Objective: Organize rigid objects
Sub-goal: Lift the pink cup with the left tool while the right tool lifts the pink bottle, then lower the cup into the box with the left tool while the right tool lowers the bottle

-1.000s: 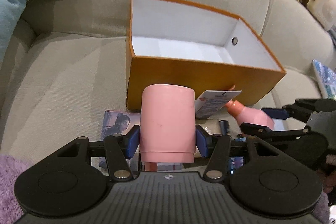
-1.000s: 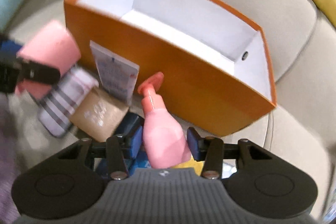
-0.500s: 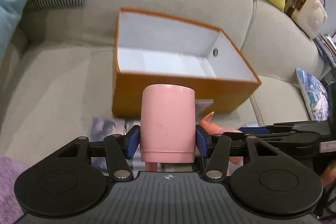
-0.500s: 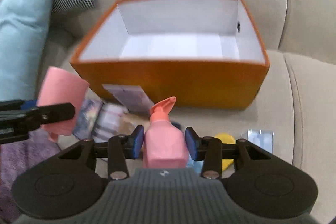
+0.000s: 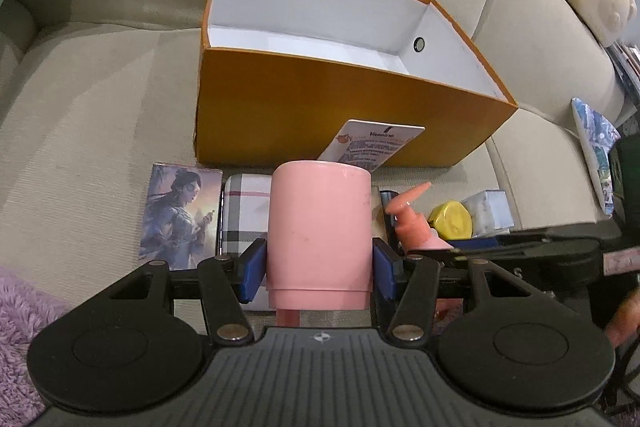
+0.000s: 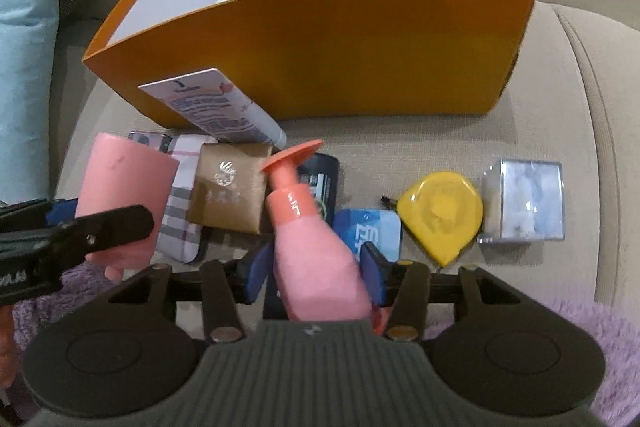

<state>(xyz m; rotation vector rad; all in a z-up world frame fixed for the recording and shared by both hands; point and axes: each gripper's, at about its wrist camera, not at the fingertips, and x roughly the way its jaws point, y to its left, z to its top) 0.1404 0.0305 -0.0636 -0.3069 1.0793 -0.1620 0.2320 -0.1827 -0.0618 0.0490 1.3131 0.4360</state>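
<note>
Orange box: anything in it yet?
Empty as far as visible: the orange box shows only bare white floor and walls; the near-wall strip is hidden.

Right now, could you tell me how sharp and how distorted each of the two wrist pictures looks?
Left wrist view: mostly crisp, text on the white tube partly legible; fisheye bends the orange box edges. Right wrist view: softer, the pink cup and left tongs slightly smeared; the box front bows strongly; soft glare on the yellow tape measure. The pink pump bottle stays fairly clear.
</note>
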